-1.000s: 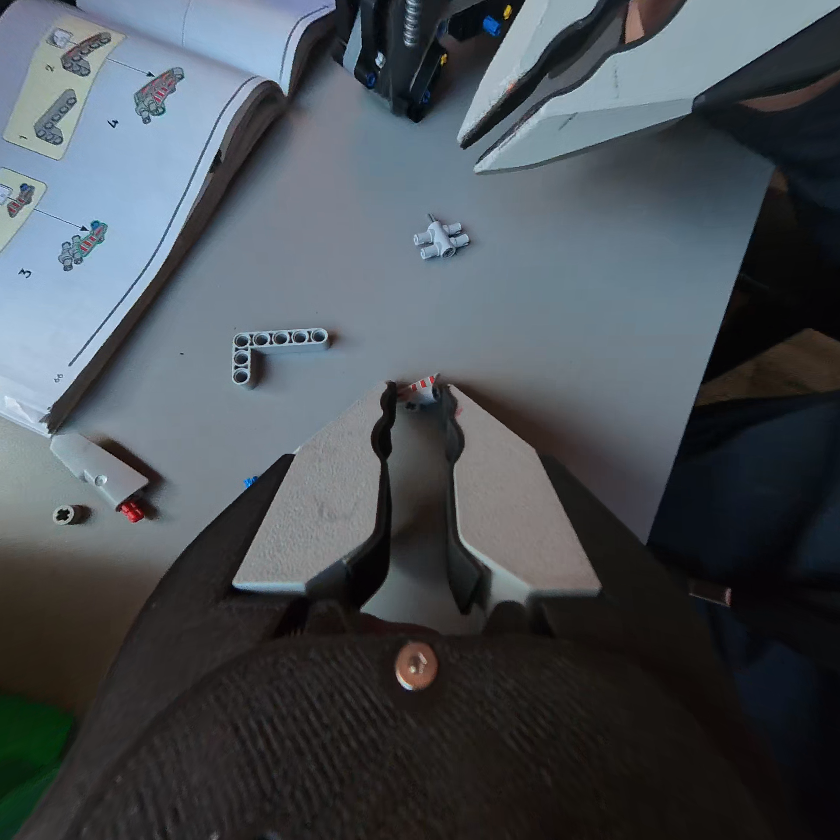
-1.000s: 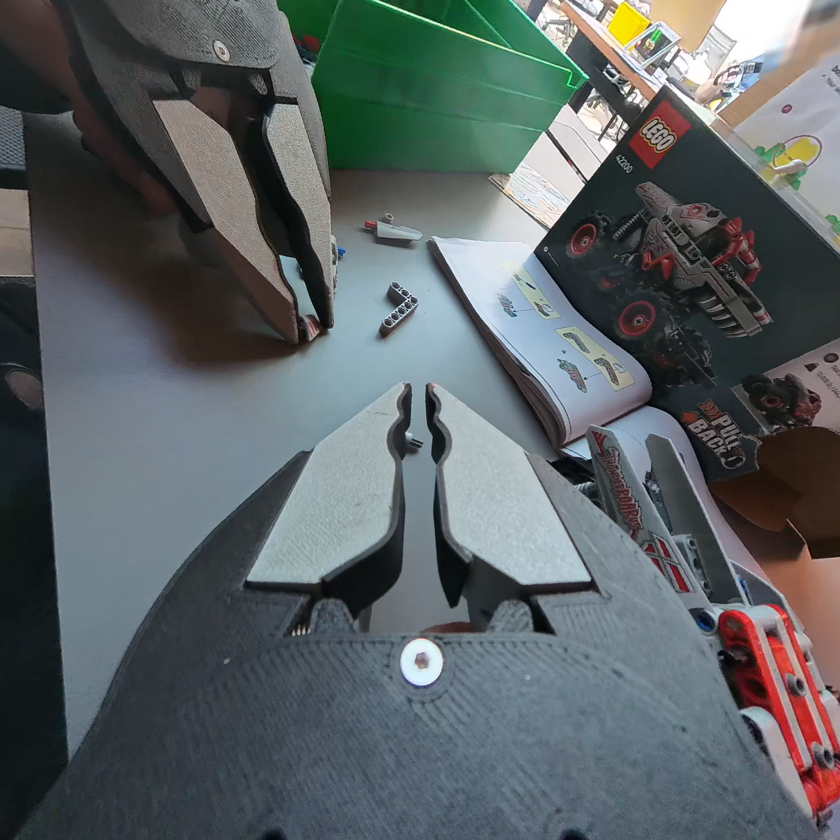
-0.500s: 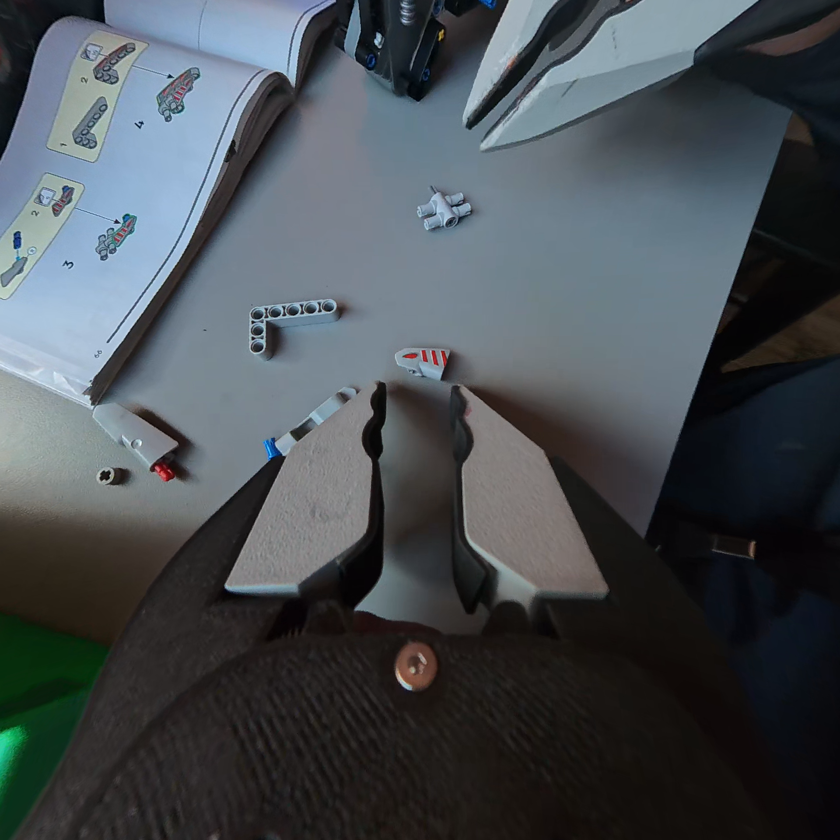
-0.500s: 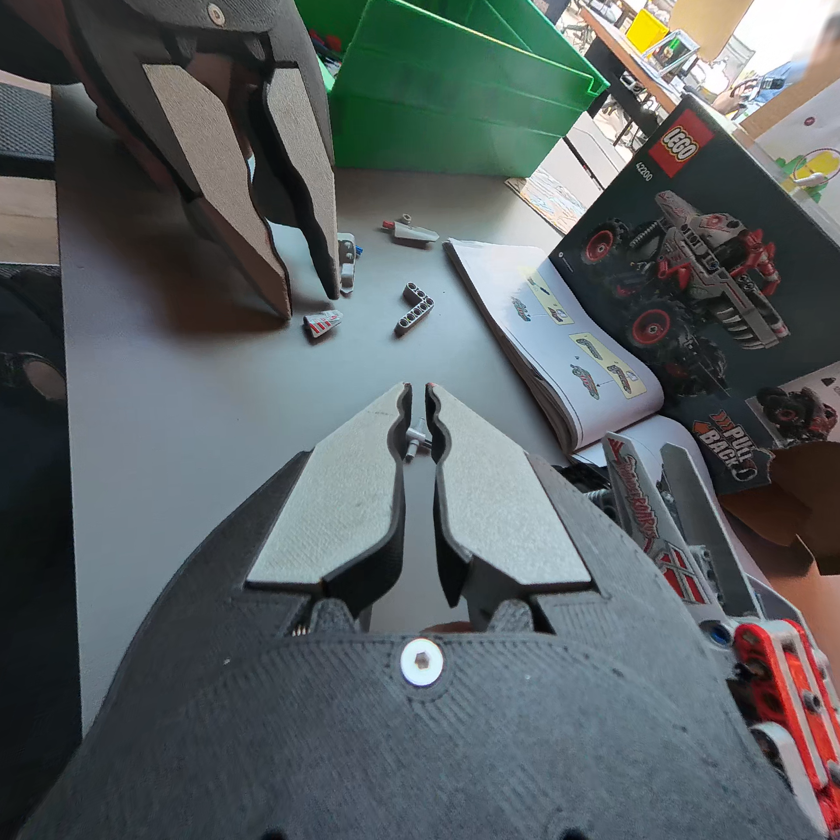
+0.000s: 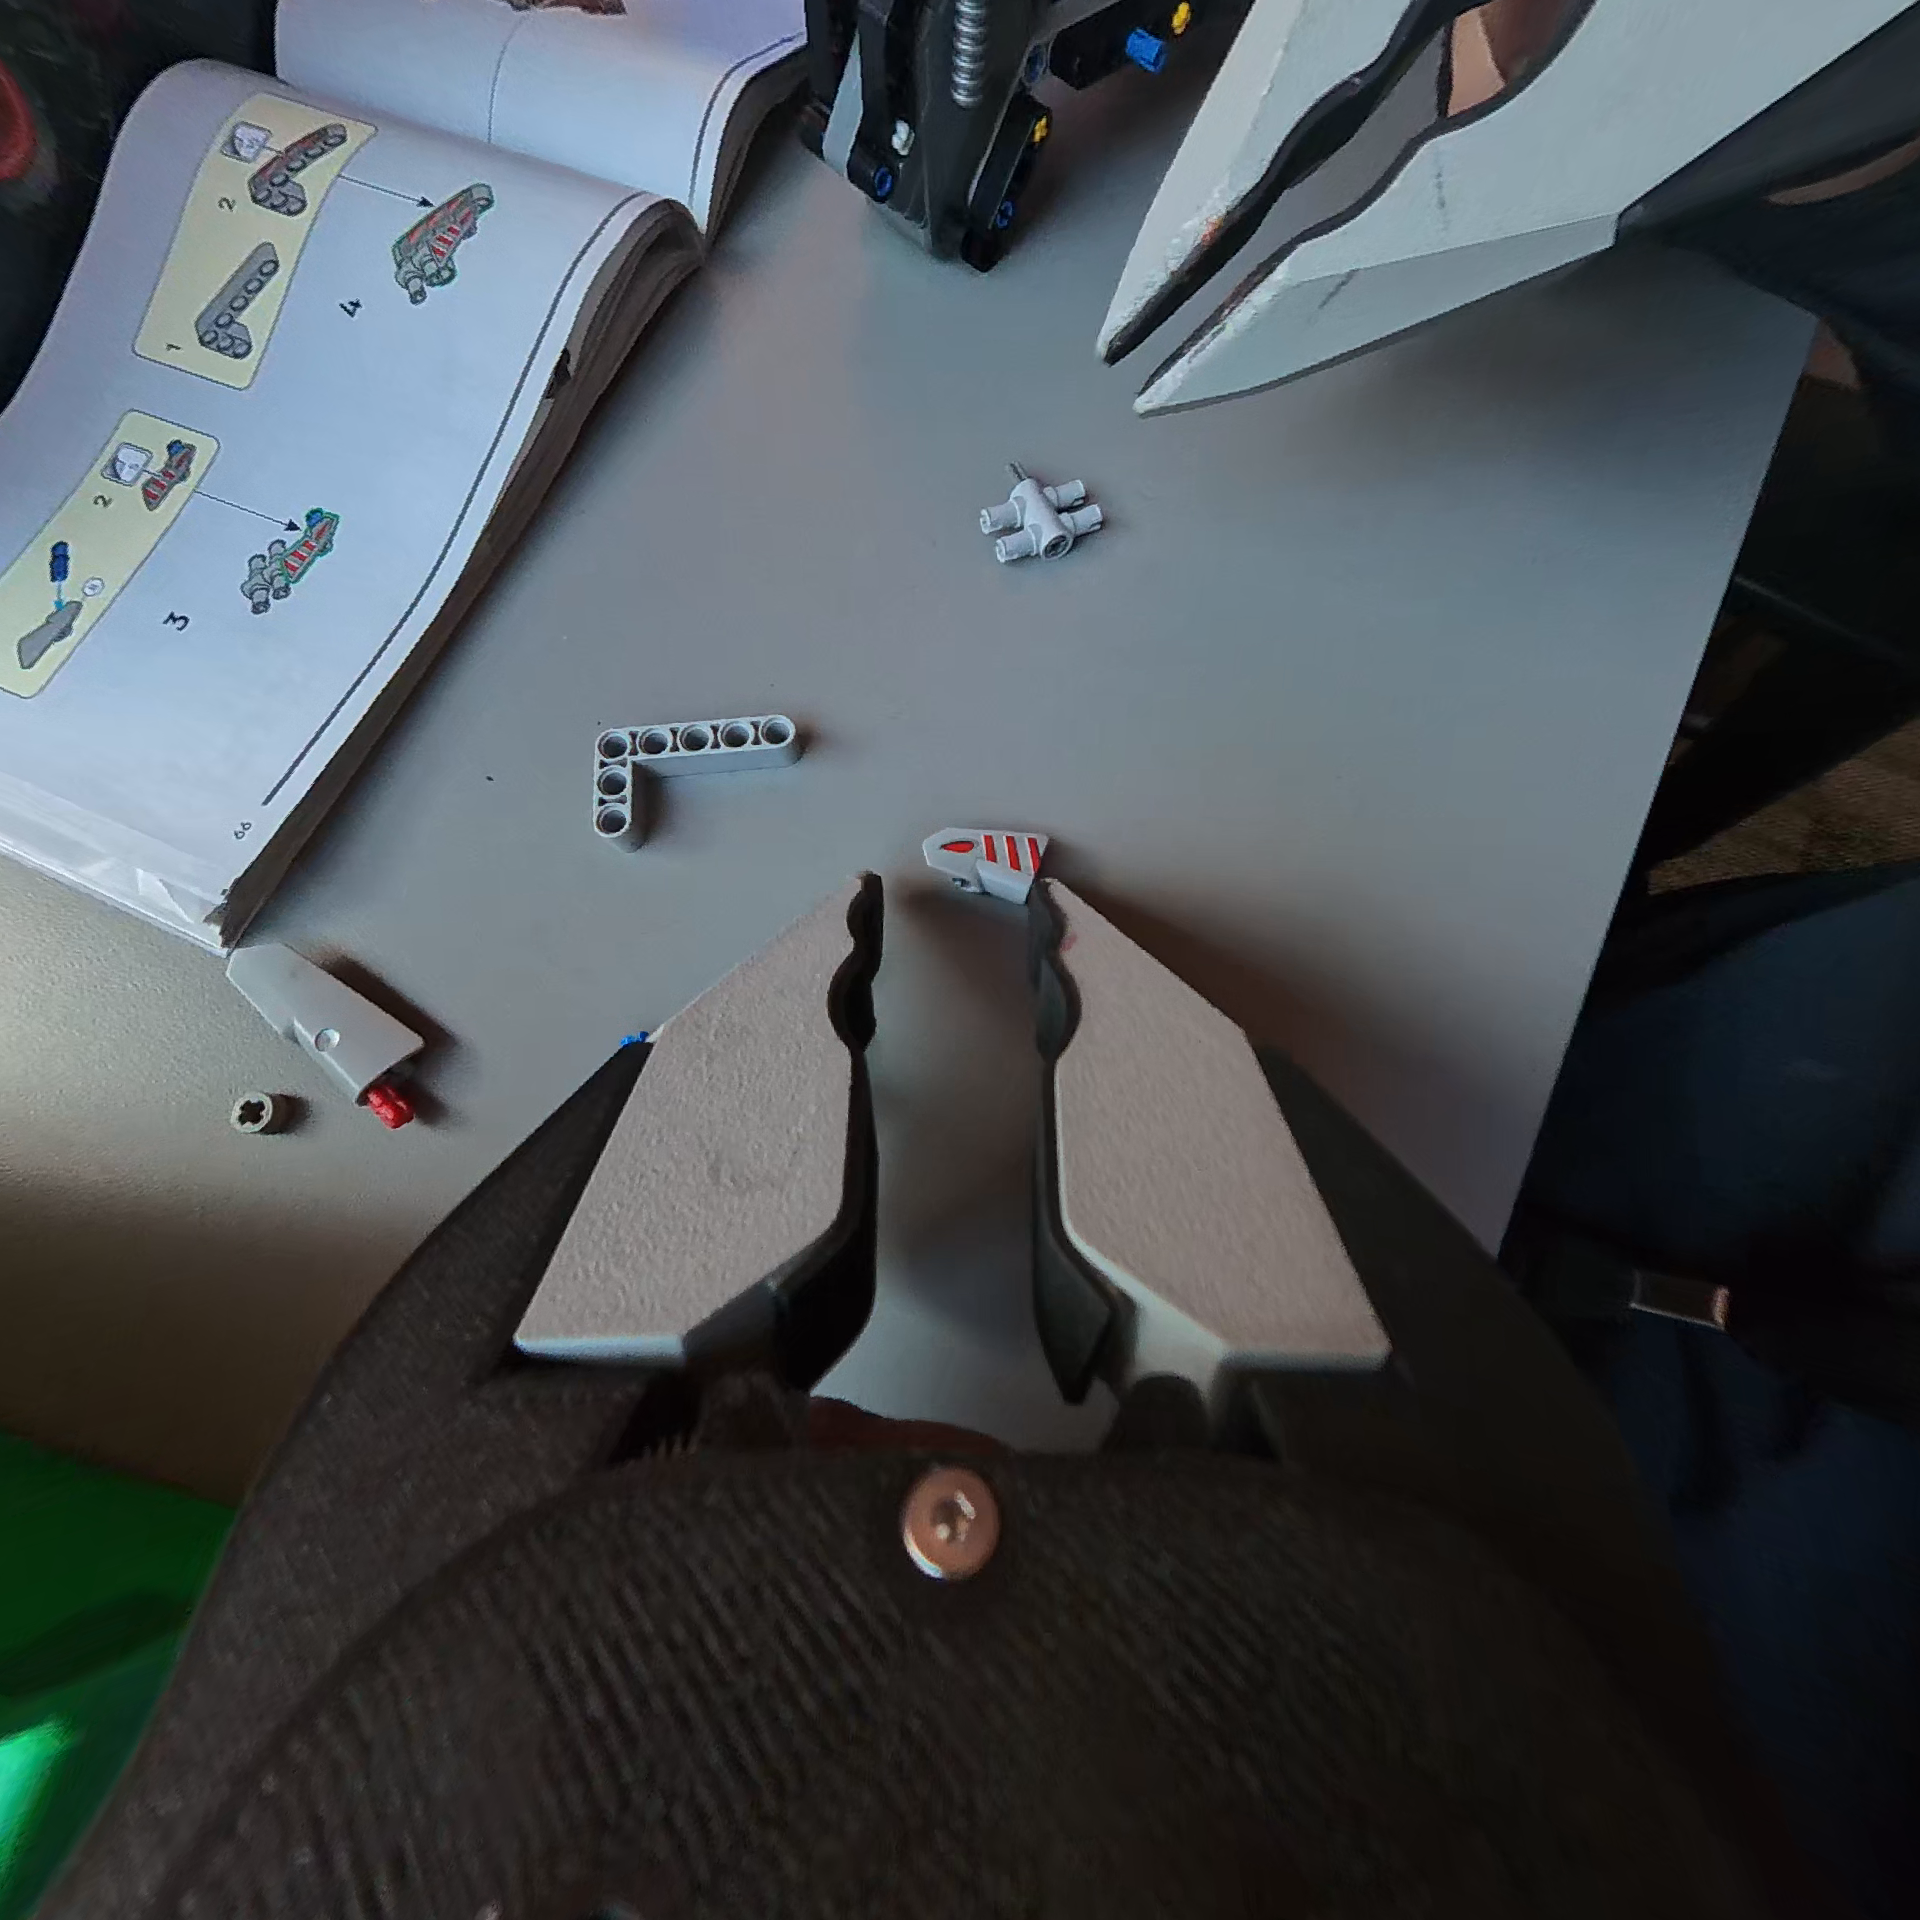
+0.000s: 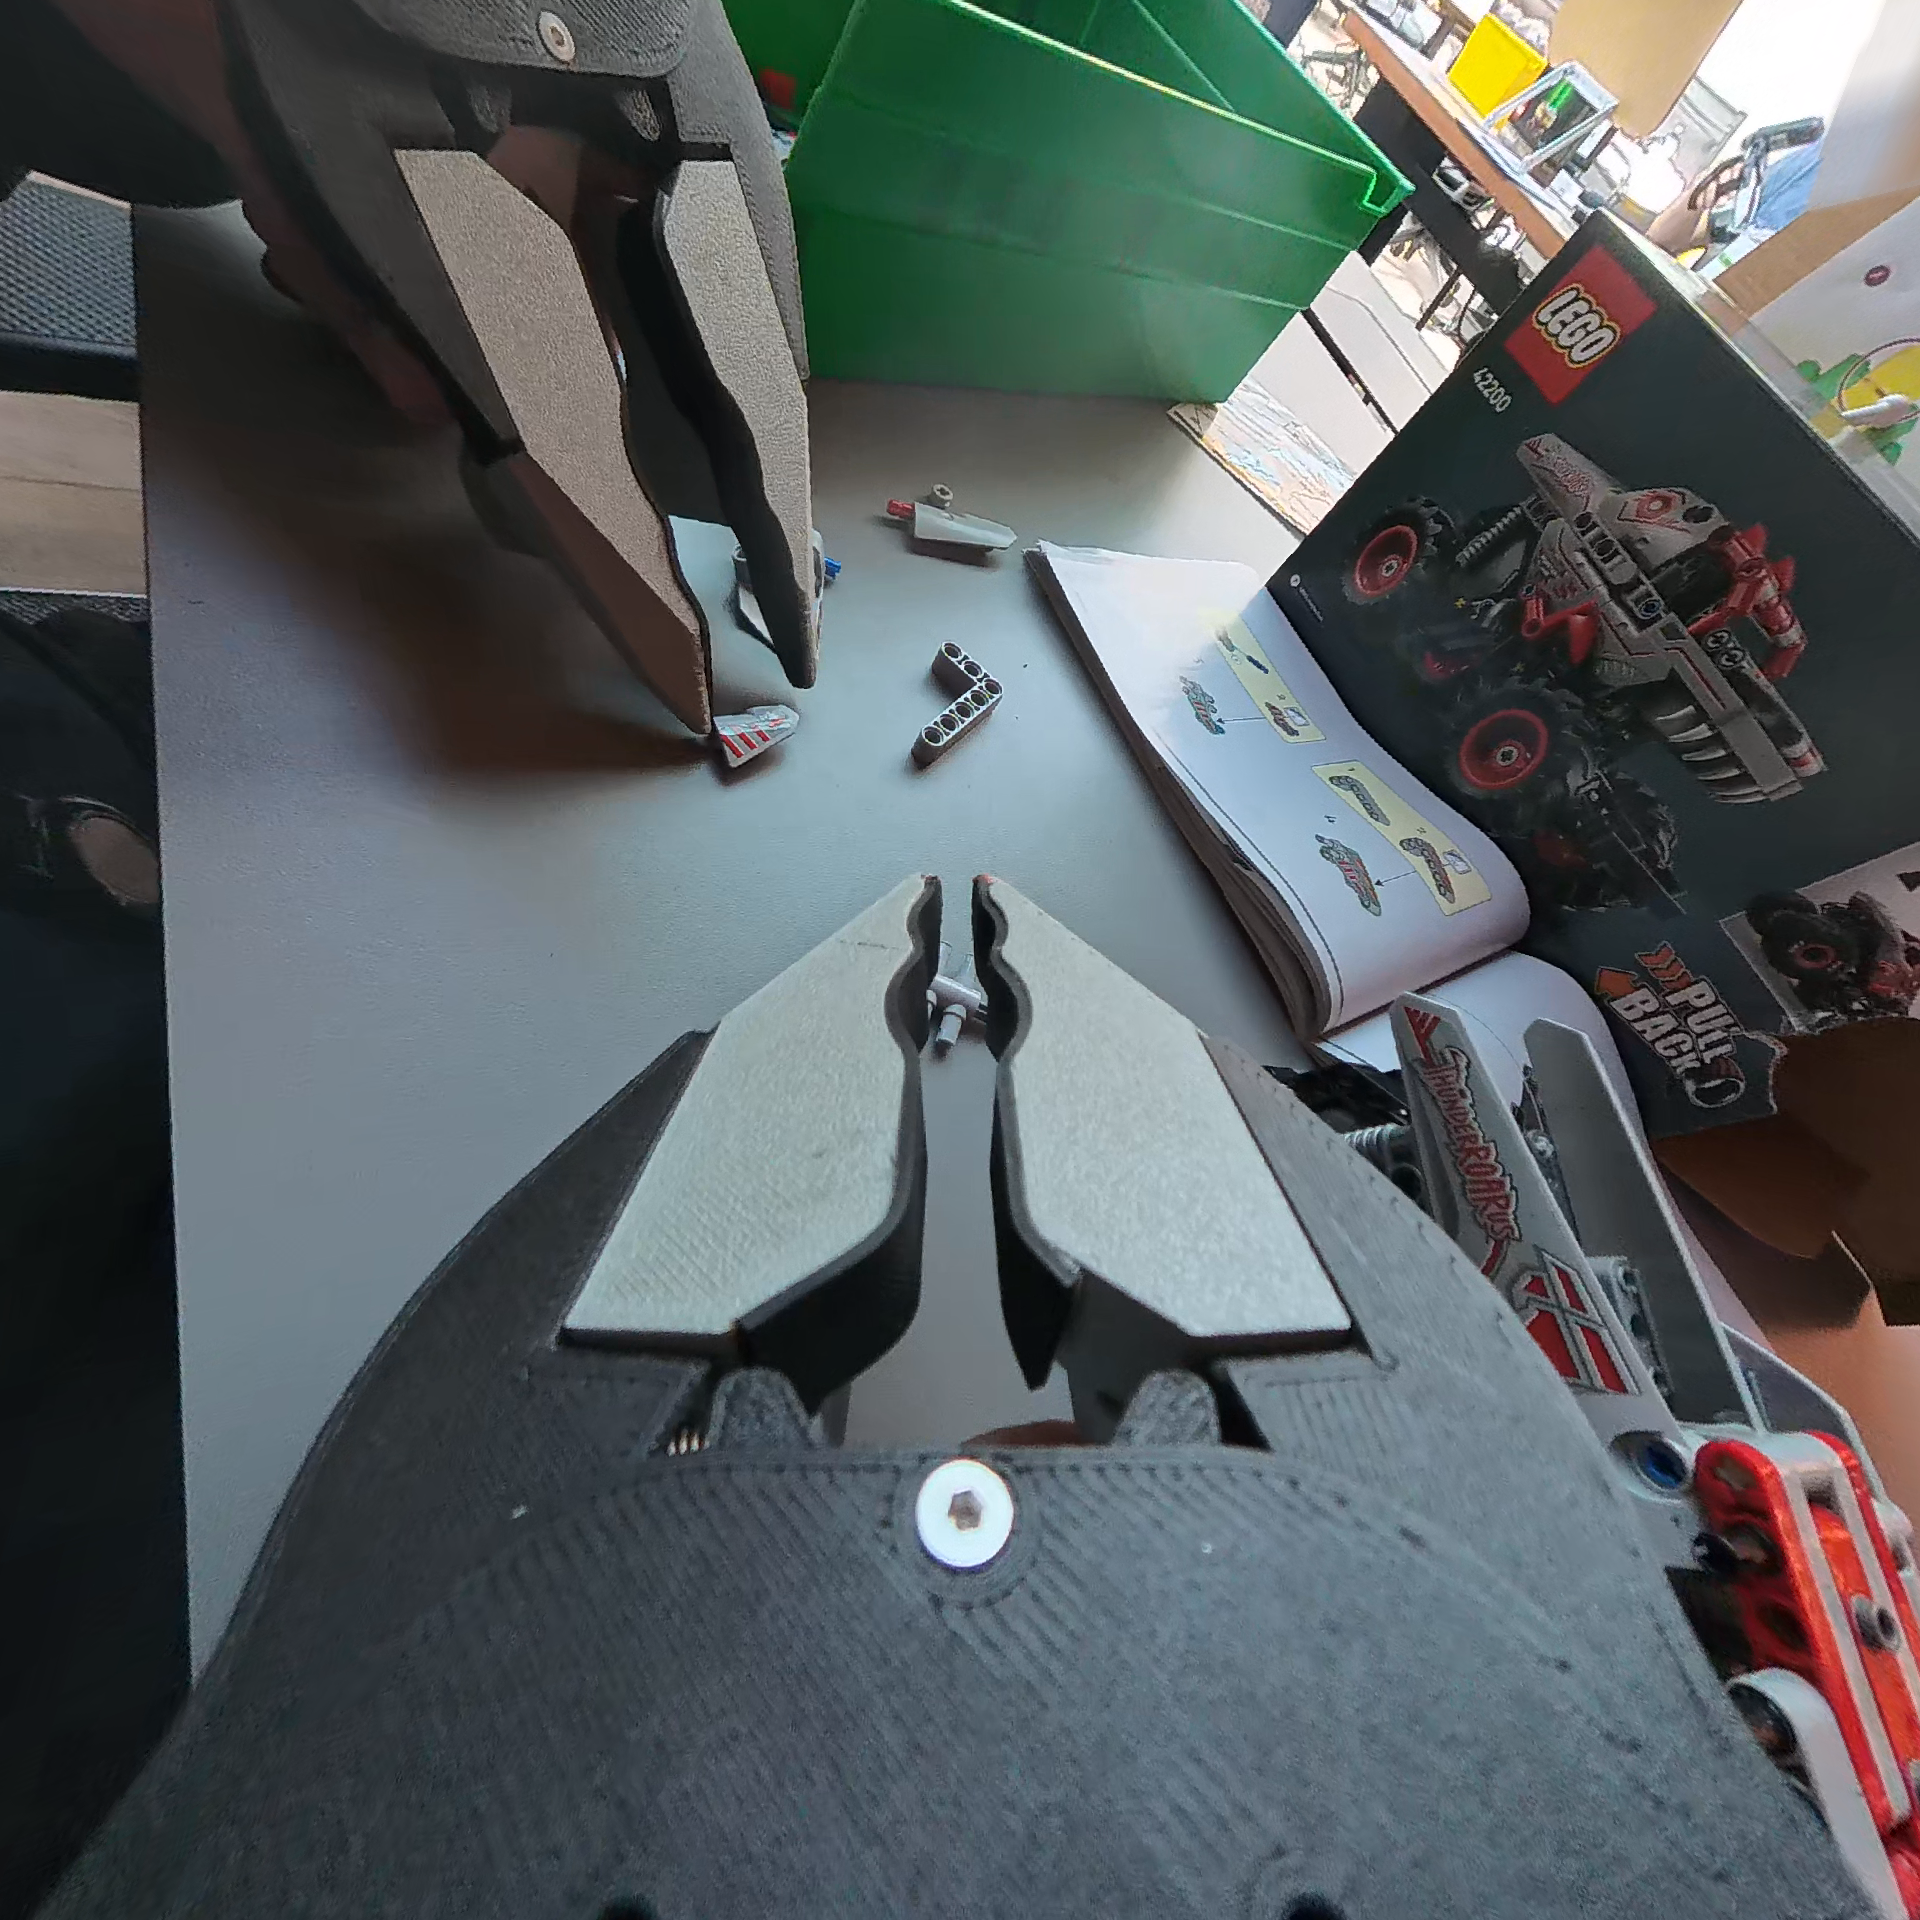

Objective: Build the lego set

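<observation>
The tabletop (image 5: 1299, 675) is smooth, matt grey, and the small pieces on it, an L-shaped beam (image 5: 686, 764) and a red-striped panel piece (image 5: 987, 857), look like smooth plastic with a slight sheen. The left hand-held gripper (image 5: 951, 894) has a ribbed, layered black plastic body, finely grainy matt grey fingers (image 5: 727, 1153) and a shiny metal screw (image 5: 951, 1522). The instruction booklet (image 5: 312, 436) is smooth paper, the box (image 6: 1621, 644) printed card, and the green bins (image 6: 1049, 260) glossy plastic.
</observation>
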A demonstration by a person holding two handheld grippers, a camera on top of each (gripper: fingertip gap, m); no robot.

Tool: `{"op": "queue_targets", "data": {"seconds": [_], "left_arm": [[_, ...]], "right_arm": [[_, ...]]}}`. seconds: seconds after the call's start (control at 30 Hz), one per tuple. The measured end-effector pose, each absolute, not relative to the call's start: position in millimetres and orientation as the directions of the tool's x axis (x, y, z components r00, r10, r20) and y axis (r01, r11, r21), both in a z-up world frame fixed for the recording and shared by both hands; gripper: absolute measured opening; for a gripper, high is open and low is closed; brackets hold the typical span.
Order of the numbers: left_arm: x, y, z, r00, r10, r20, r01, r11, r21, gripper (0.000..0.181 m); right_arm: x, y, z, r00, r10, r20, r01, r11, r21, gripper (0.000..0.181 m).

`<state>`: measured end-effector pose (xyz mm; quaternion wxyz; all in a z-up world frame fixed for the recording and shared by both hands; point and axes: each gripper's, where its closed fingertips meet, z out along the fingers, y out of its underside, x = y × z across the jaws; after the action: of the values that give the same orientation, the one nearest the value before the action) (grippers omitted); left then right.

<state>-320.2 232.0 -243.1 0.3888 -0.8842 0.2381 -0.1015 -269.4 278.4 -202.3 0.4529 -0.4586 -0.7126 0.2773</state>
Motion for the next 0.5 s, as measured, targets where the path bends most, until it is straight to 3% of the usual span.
{"op": "queue_targets", "data": {"seconds": [0.03, 0.5], "left_arm": [[-320.1, 231.9, -243.0, 0.865, -0.501, -0.005, -0.342, -0.584, -0.736, 0.025], [-320.8, 231.1, -239.8, 0.863, -0.506, 0.013, -0.325, -0.574, -0.751, 0.024]], "right_arm": [[-269.3, 278.4, -202.3, -0.170, 0.904, 0.391, 0.403, 0.426, -0.810, 0.003], [-269.7, 279.1, -204.8, -0.172, 0.904, 0.392, 0.413, 0.427, -0.804, 0.003]]}}
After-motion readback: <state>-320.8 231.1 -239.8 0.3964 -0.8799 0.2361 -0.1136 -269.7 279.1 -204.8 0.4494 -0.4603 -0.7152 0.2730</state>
